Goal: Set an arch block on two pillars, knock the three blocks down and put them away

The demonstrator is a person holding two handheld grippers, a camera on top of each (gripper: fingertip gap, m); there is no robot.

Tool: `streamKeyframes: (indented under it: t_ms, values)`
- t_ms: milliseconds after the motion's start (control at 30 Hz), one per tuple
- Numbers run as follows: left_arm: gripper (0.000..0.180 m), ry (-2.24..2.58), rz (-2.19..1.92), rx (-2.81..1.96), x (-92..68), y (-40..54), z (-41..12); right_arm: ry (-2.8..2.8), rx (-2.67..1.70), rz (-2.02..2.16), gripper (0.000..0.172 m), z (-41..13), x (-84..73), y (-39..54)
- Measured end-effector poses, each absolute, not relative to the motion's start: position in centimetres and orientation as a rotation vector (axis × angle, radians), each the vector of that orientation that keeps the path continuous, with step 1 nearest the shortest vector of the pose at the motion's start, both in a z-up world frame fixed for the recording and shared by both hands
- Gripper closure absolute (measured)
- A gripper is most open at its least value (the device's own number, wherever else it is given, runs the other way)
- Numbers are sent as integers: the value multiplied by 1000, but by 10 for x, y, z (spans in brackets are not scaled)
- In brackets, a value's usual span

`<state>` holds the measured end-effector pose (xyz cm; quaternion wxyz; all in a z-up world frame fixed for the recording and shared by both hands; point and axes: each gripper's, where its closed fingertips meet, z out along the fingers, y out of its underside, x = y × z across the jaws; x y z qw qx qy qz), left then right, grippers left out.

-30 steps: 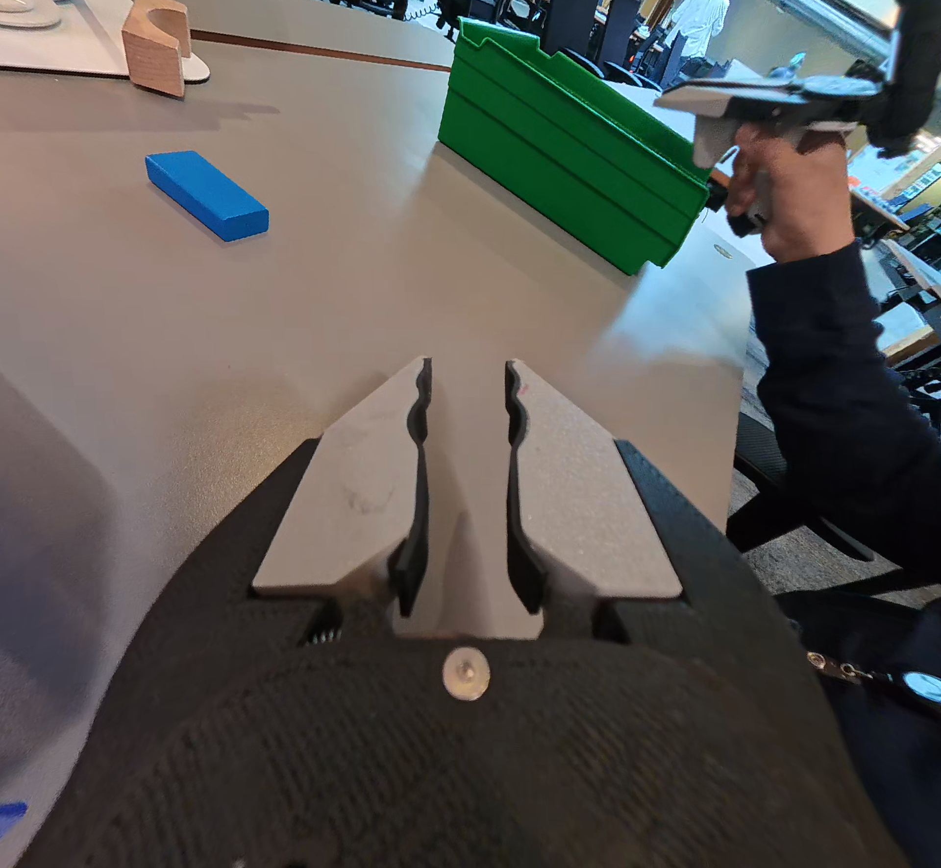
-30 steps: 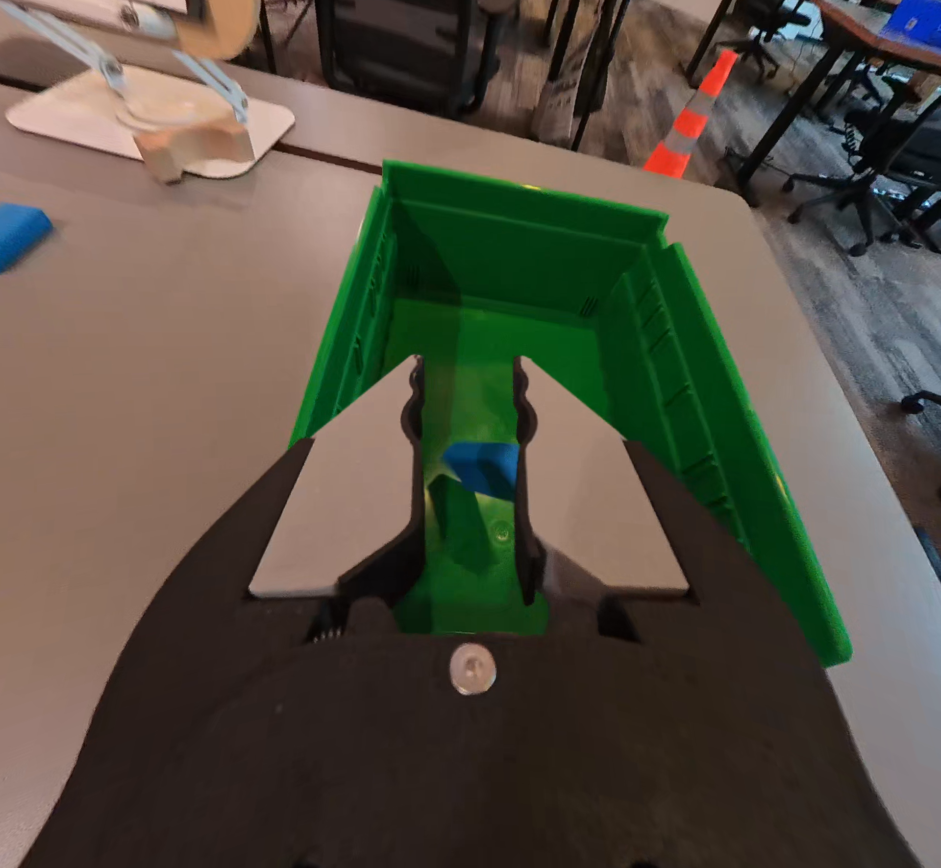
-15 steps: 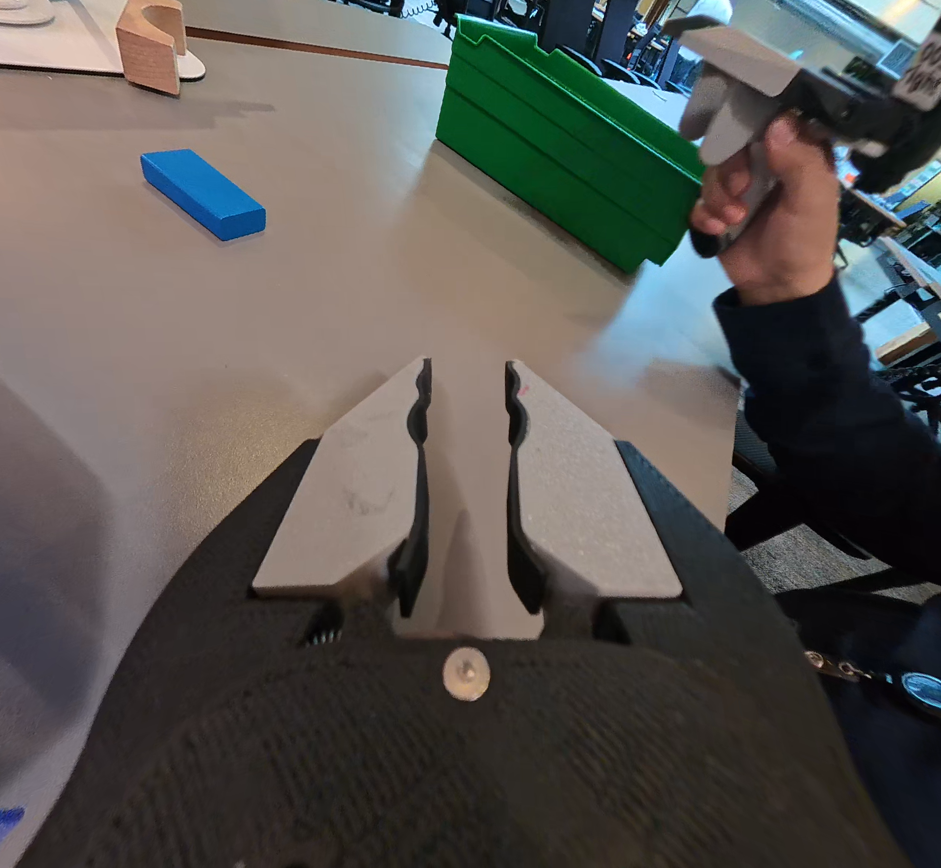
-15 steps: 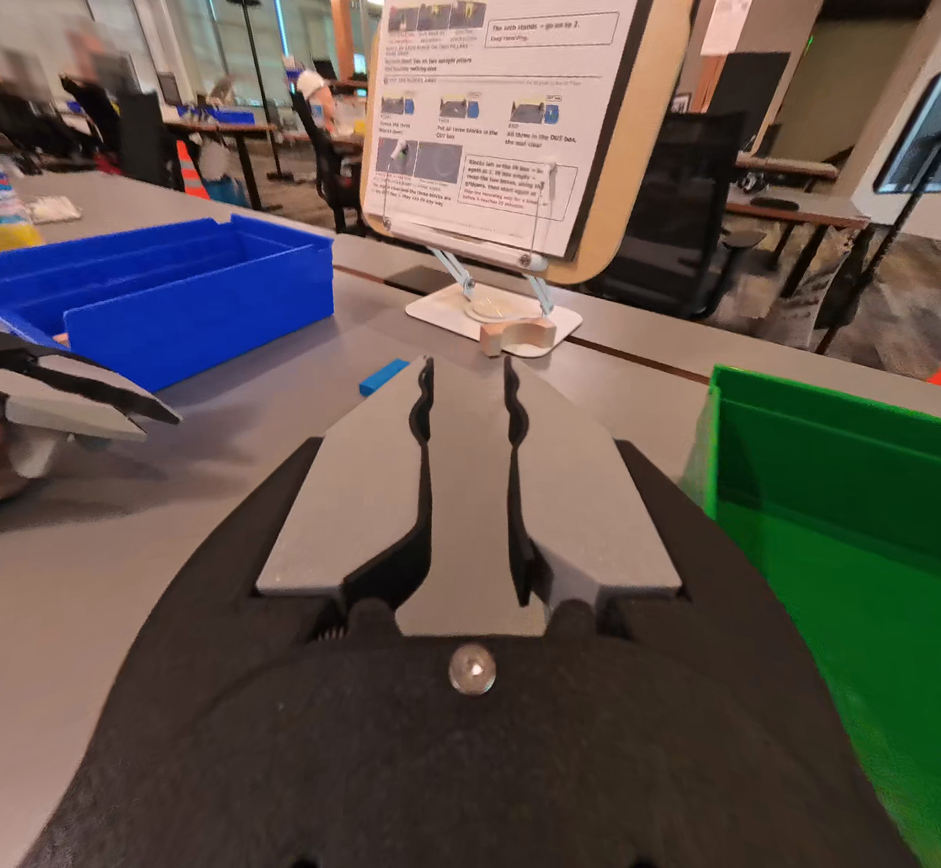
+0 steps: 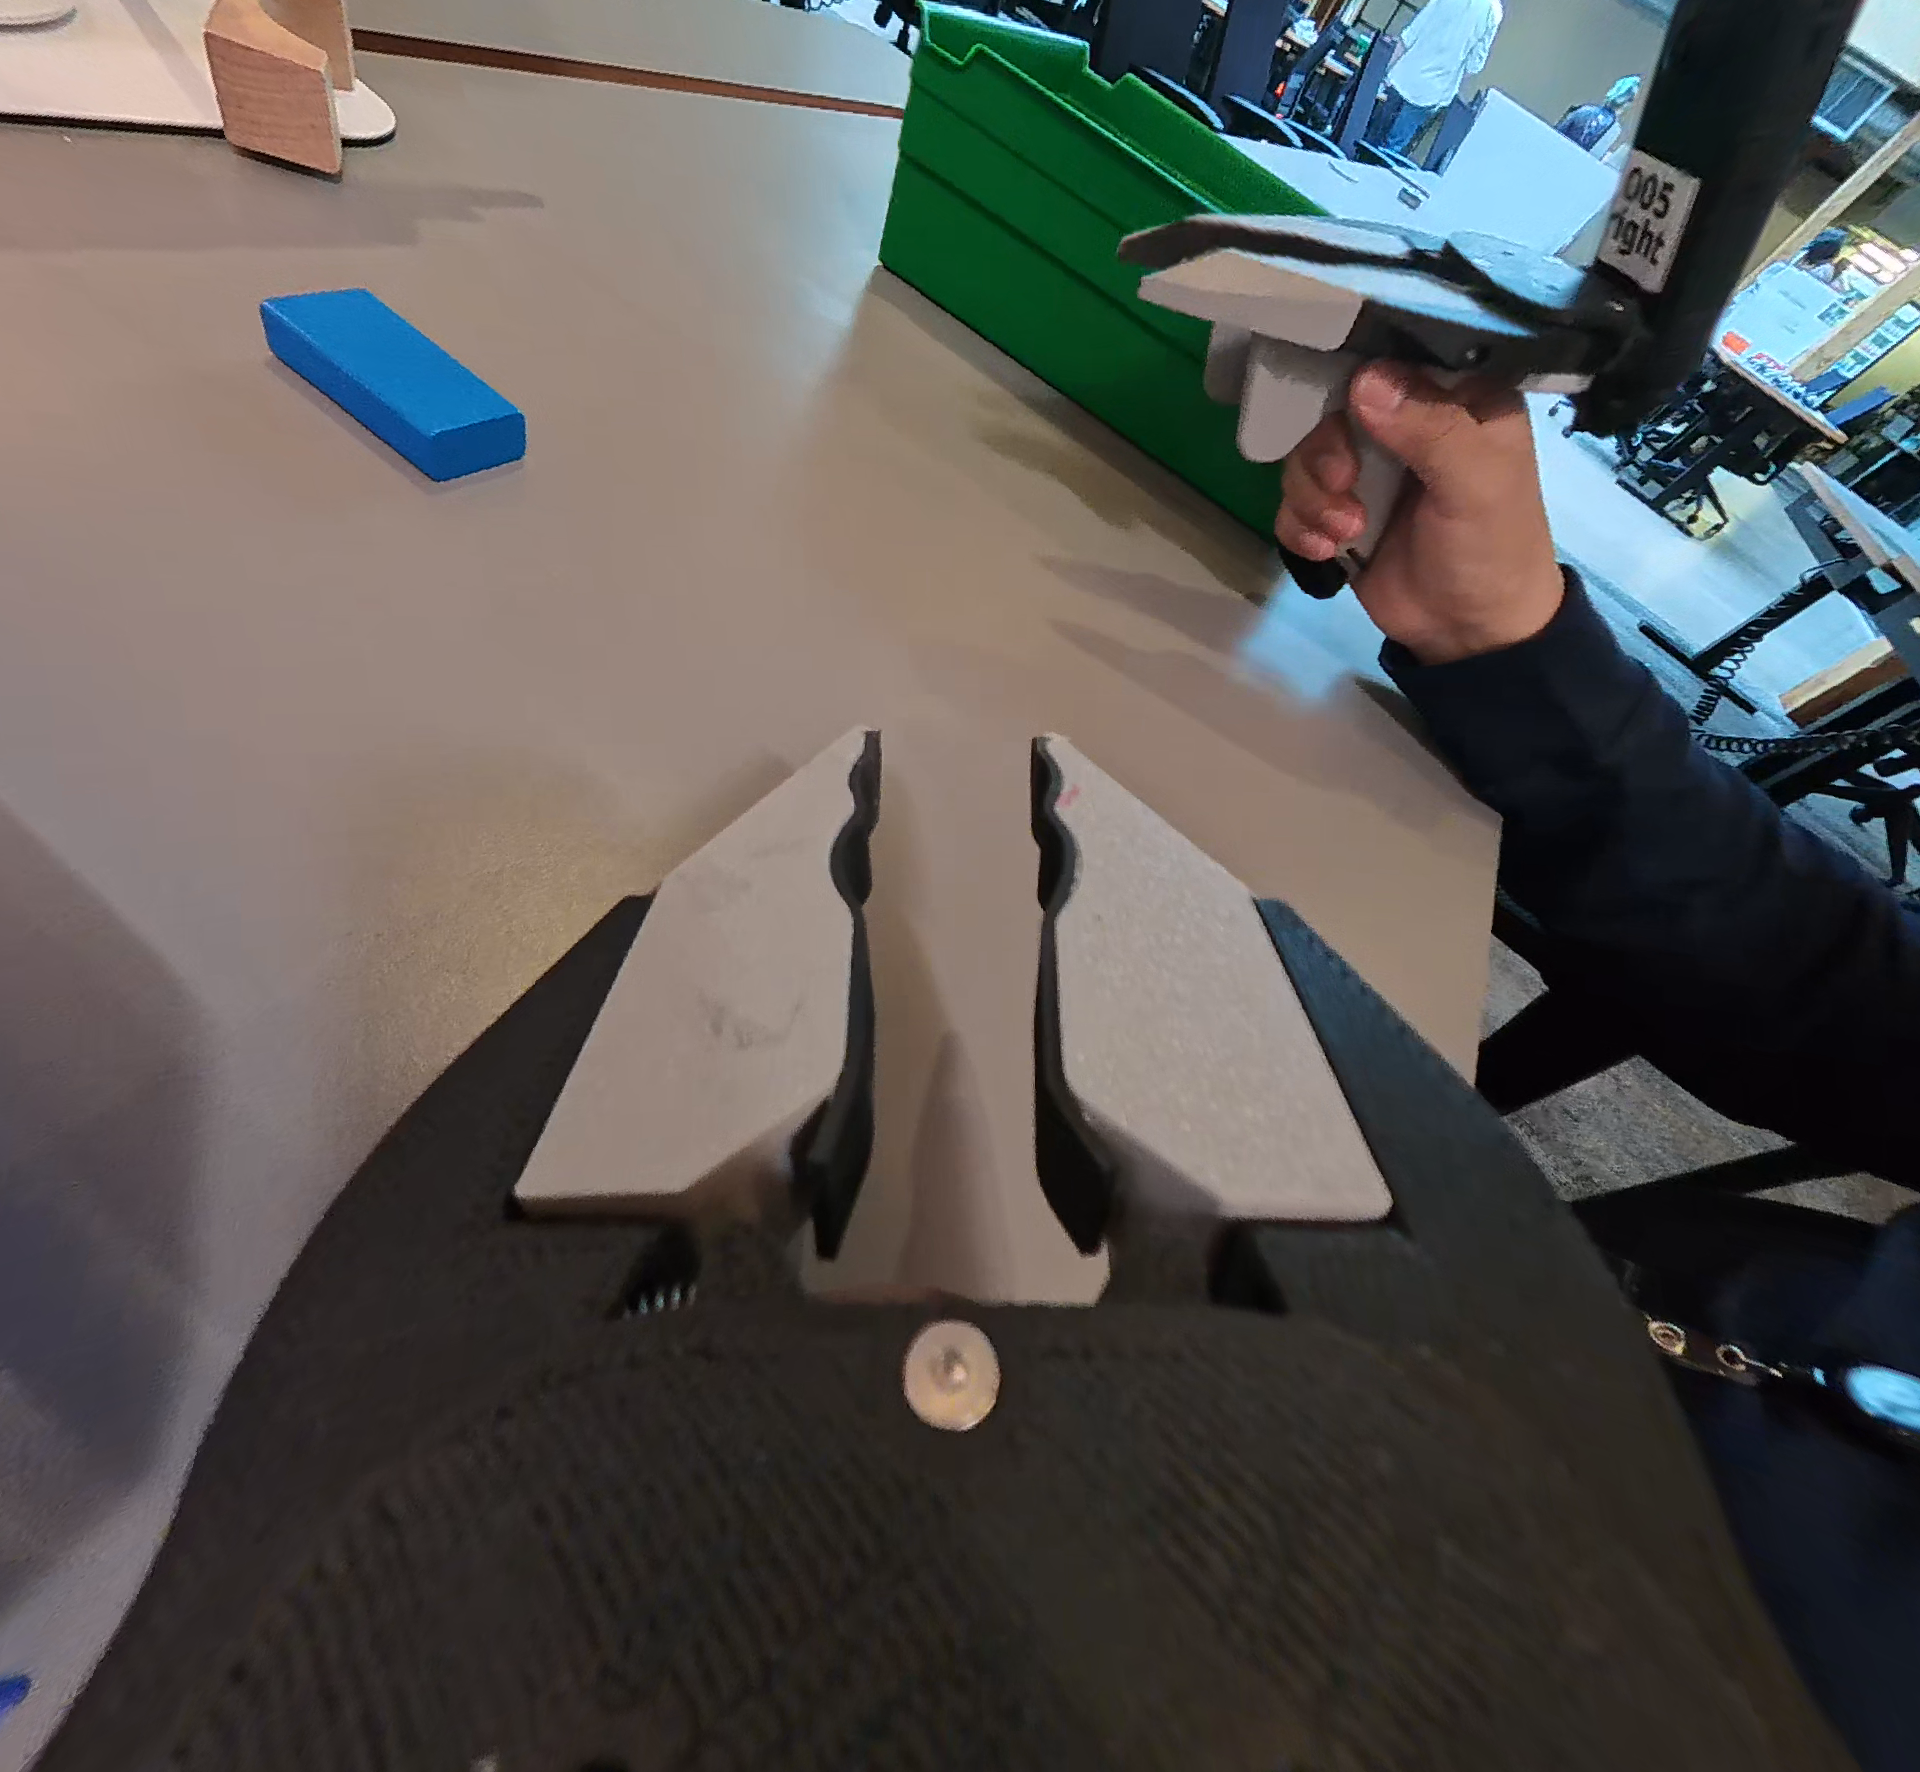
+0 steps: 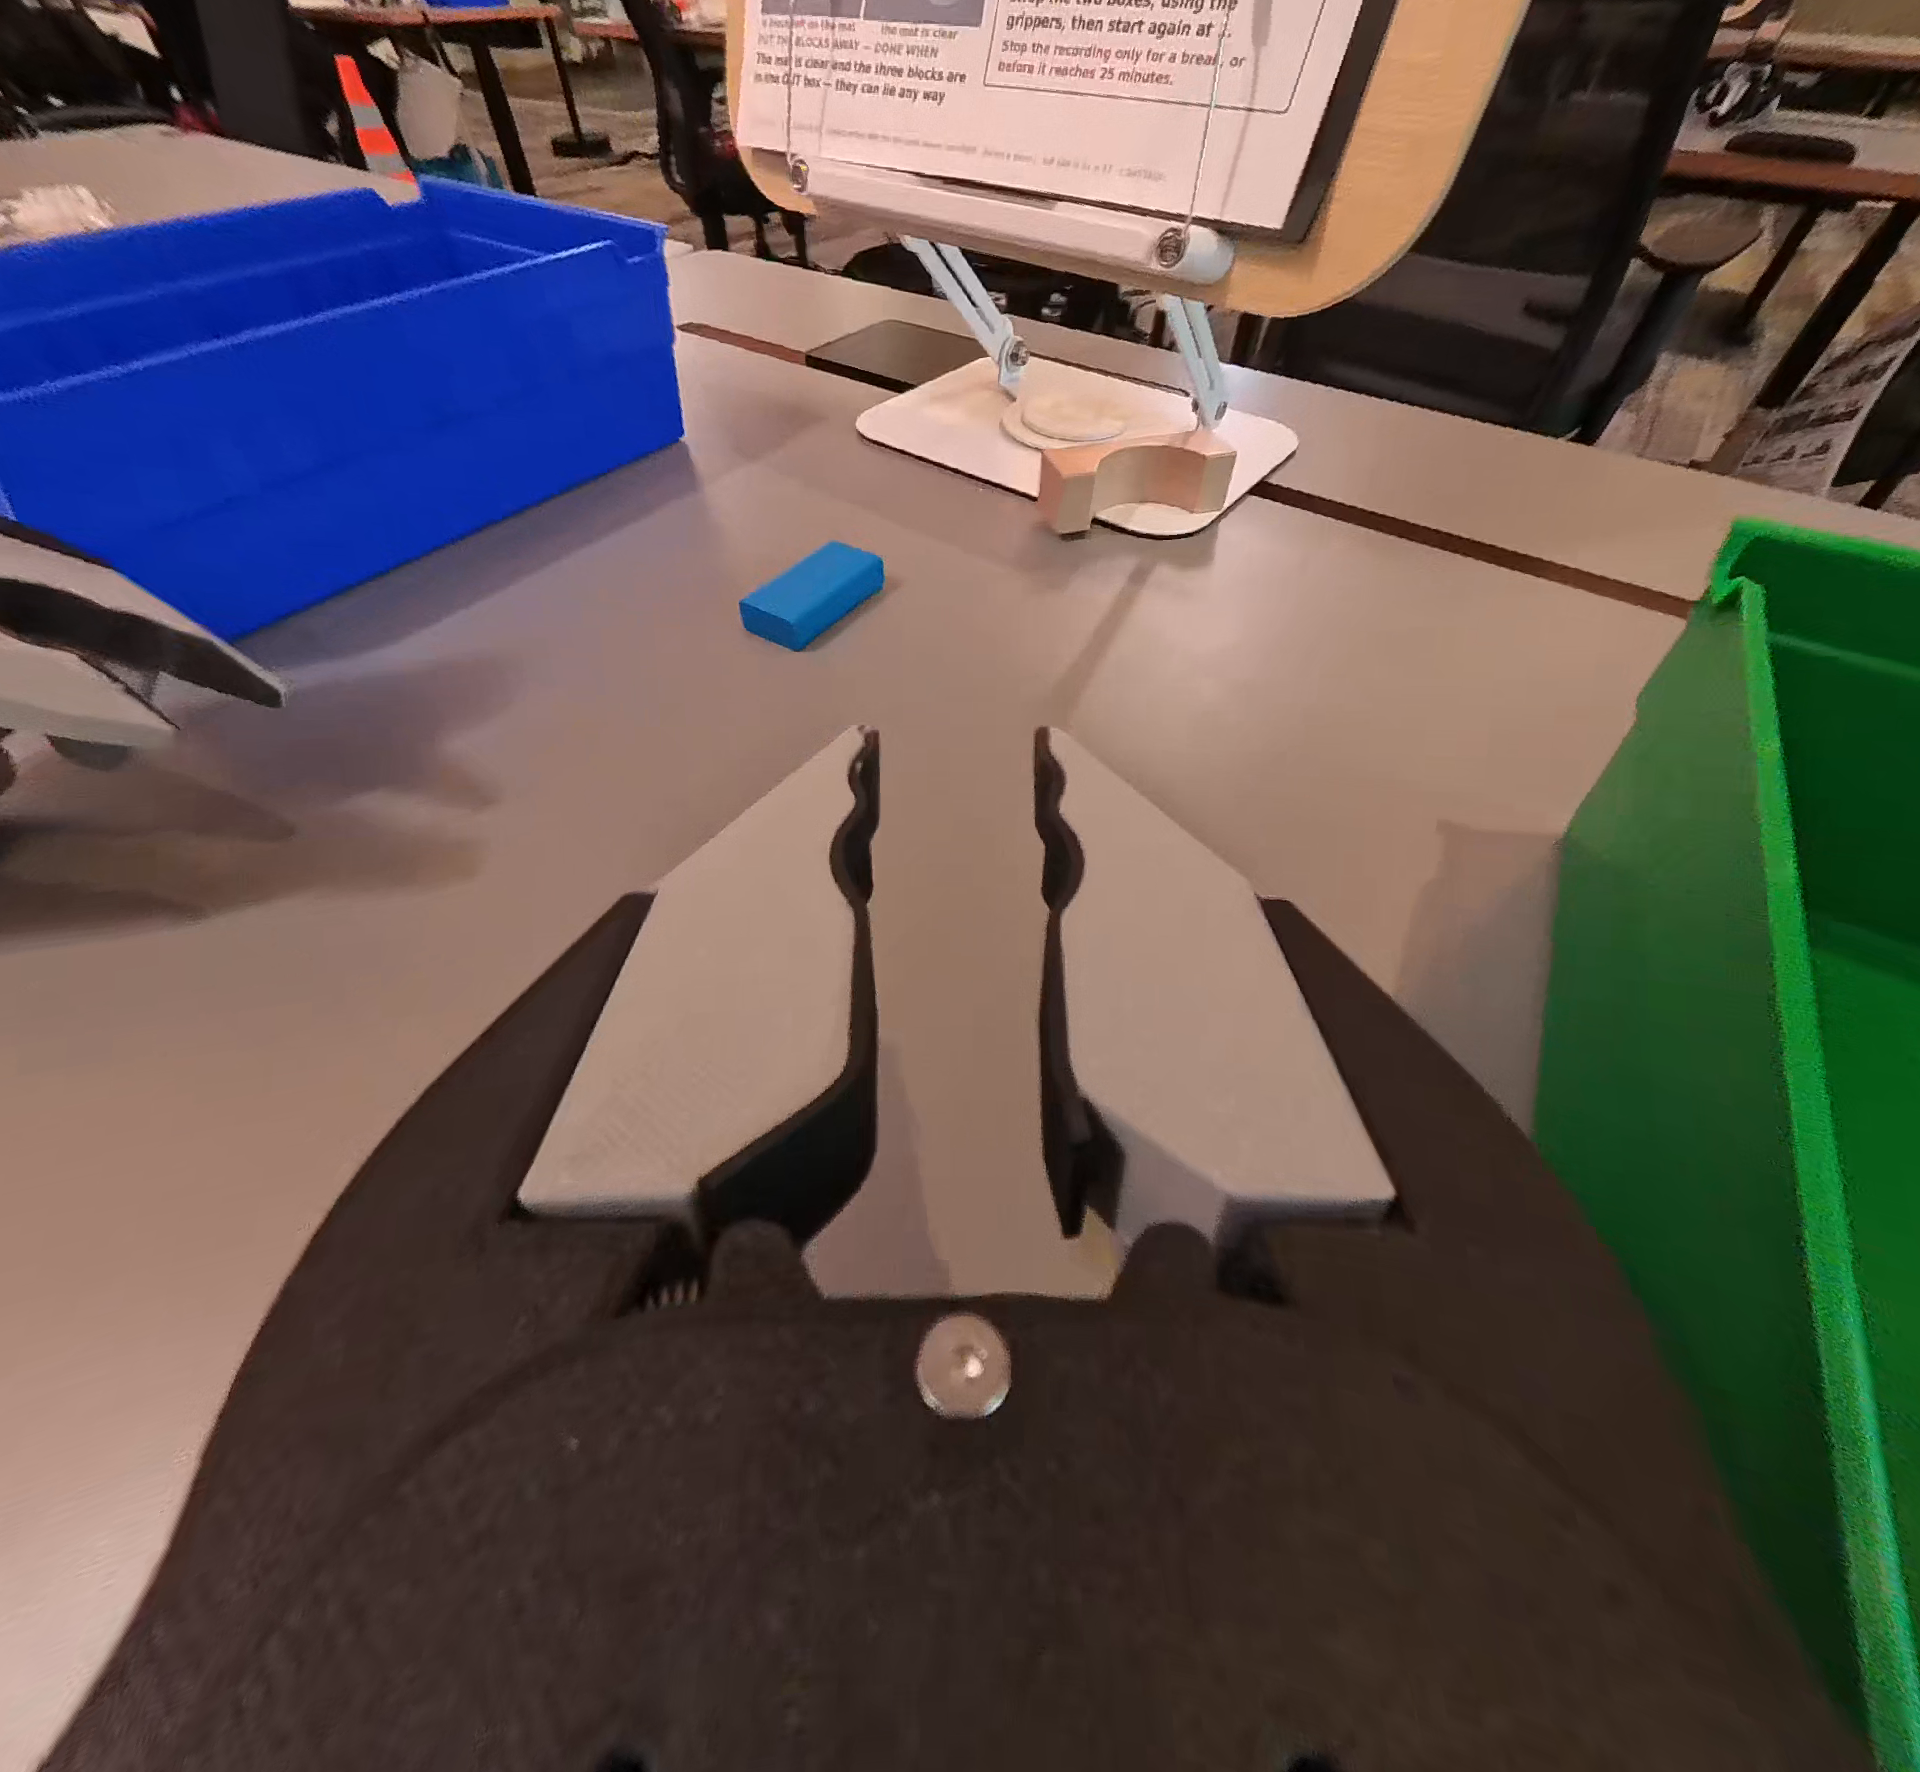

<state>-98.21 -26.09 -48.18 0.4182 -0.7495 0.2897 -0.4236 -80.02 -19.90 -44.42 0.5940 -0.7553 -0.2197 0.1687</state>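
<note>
Both grippers bare | blue block [image 6: 811,594] flat (table [image 6: 1299,704]) | arch block [image 6: 1138,473] on stand base [image 6: 935,413]

From the right wrist view, bare grey table [image 6: 1299,683] lies ahead of the right gripper [image 6: 956,746] toward 12 o'clock. The blue block [image 6: 812,594] lies flat at 11 o'clock and the wooden arch block [image 6: 1138,473] rests at 12 o'clock against the white stand base [image 6: 935,408]. The green bin [image 6: 1756,995] walls off 3 o'clock, the blue bin [image 6: 343,413] stands at 10 o'clock, and the left gripper [image 6: 125,673] reaches in at 9 o'clock.
</note>
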Motion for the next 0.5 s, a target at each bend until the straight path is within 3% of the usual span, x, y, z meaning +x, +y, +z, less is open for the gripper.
streamKeyframes:
  t_ms: [167, 333, 433, 500]
  values:
    - [149, 626, -1028, -1887, -991, -250, -480, -554, -1793, 311, 147, -454, -801, -197]
    - [127, 438, -916, -1885, -1003, -214, -475, -592, -1801, 240, 149, -459, -802, -197]
    - [123, 431, -750, -1966, -999, -179, -482, -605, -1832, 181, 151, -467, -798, -195]
    - [99, 404, -580, -2040, -1001, -152, -489, -603, -1848, 144, 153, -470, -794, -193]
